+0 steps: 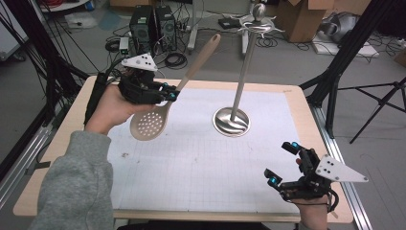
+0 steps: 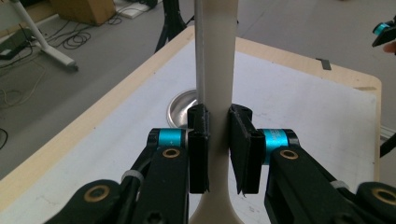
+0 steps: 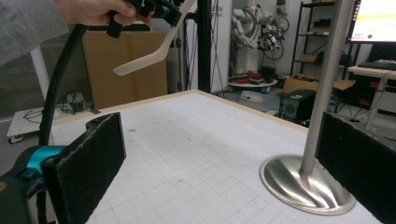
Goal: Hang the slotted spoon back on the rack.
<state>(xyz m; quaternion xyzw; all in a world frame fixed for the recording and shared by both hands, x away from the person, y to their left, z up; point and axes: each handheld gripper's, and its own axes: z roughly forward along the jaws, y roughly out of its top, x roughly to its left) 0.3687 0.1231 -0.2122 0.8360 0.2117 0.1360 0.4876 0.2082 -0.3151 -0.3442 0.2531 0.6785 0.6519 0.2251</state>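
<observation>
We see the left tongs (image 1: 168, 92) raised above the tabletop (image 1: 201, 158), their jaws closed tight on the neck of a cream slotted spoon (image 1: 165, 108). In the left gripper view the spoon's handle runs up between the two pads (image 2: 198, 149). Its perforated bowl hangs toward us, clear of the white mat, and the handle slants up and away. The right tongs (image 1: 282, 163) sit low at the near right corner, jaws spread wide and holding nothing. A steel utensil stand (image 1: 232, 120) rises upright at the mat's far middle.
</observation>
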